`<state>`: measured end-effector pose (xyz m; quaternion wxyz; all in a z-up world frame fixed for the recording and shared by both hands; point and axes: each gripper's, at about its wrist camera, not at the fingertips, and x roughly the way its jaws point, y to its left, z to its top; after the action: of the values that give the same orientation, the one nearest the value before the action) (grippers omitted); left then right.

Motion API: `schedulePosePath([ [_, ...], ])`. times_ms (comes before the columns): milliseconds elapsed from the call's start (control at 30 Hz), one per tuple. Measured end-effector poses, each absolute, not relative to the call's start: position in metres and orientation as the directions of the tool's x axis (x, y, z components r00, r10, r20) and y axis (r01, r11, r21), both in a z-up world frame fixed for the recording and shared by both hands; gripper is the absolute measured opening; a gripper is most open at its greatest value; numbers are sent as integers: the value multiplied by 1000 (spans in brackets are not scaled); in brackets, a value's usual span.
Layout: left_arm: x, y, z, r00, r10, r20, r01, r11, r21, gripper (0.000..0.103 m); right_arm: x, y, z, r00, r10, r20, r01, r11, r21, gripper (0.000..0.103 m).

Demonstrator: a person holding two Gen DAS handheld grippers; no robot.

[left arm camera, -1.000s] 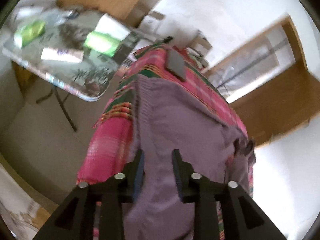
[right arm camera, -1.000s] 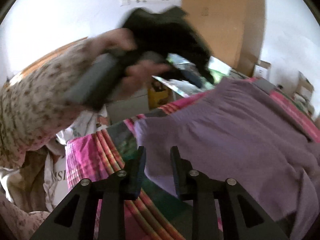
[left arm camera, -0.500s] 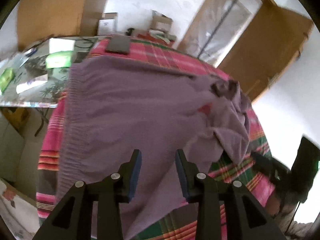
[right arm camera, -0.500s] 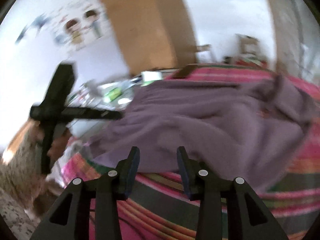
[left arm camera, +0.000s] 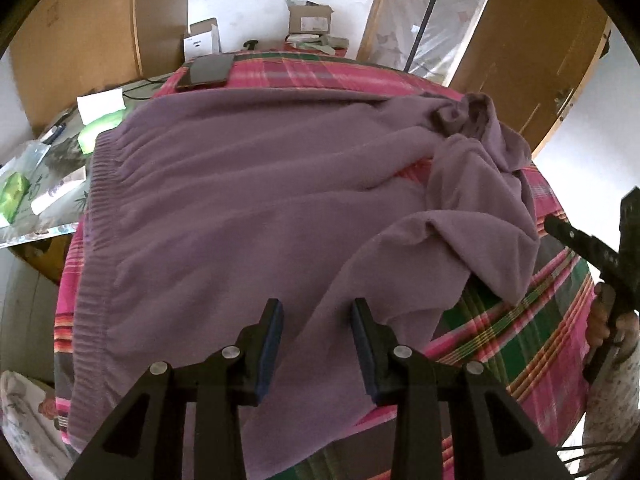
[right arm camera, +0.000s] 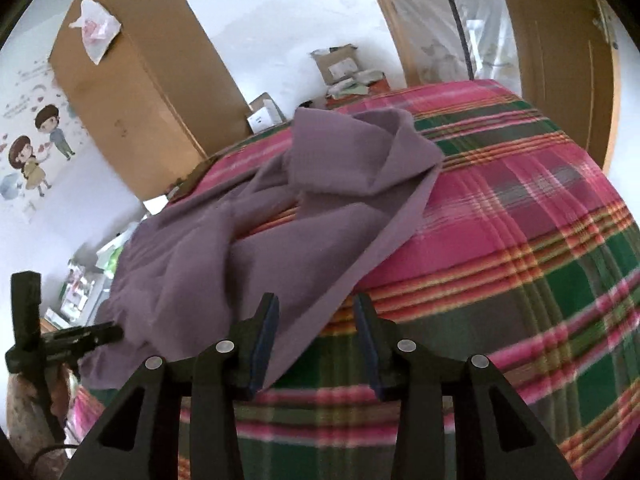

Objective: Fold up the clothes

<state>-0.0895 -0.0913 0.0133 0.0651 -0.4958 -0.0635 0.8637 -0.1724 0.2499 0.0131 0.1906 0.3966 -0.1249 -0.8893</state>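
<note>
A purple sweater (left arm camera: 248,208) lies spread on a table under a pink and green plaid cloth (left arm camera: 520,344), its ribbed hem to the left and a sleeve bunched at the right (left arm camera: 480,184). My left gripper (left arm camera: 316,312) hovers open over the sweater's near part, with nothing pinched. In the right wrist view the same sweater (right arm camera: 280,232) is crumpled, and one edge runs down toward my right gripper (right arm camera: 314,308). That gripper is open just above this edge, pads apart from the fabric. Each gripper shows in the other's view: the right one (left arm camera: 592,248) and the left one (right arm camera: 80,336).
A dark phone (left arm camera: 206,72) lies on the cloth's far side. A side table with green packs (left arm camera: 100,128) stands to the left. Cardboard boxes (left arm camera: 310,20) sit by the far wall, beside a tall wooden wardrobe (right arm camera: 132,72) and a wooden door (left arm camera: 520,60).
Both hands have swung and rolled. The left gripper now looks squarely over the spread sweater. The right gripper has travelled to the sleeve end, and its jaws stand wider than a second ago.
</note>
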Motion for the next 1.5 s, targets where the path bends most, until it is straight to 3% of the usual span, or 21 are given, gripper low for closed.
schedulePosePath([
  [600, -109, -76, -2, -474, 160, -866, -35, -986, -163, 36, -250, 268, -6, -559, -453, -694, 154, -880, 450, 40],
  [700, -111, -75, -2, -479, 162, -863, -29, -985, -169, 36, -252, 263, -5, -578, -432, -692, 164, -893, 420, 26],
  [767, -112, -74, -1, -482, 162, -861, -26, -985, -171, 34, -251, 261, -3, -594, -404, -695, 173, -908, 381, 8],
  [867, -109, -71, 1, -480, 191, -856, -38, -980, -197, 19, -245, 269, 3, -622, -405, -669, 171, -905, 389, 4],
  [1033, -105, -69, 6, -498, 202, -843, -36, -976, -213, 6, -234, 276, 20, -666, -401, -629, 179, -904, 388, 3],
  [1267, -88, -68, 21, -539, 213, -815, -40, -973, -228, 6, -211, 295, 31, -689, -412, -597, 169, -891, 420, 3],
  [1500, -88, -62, 15, -526, 197, -827, -24, -976, -216, 6, -208, 306, 13, -632, -445, -634, 164, -877, 452, 6],
])
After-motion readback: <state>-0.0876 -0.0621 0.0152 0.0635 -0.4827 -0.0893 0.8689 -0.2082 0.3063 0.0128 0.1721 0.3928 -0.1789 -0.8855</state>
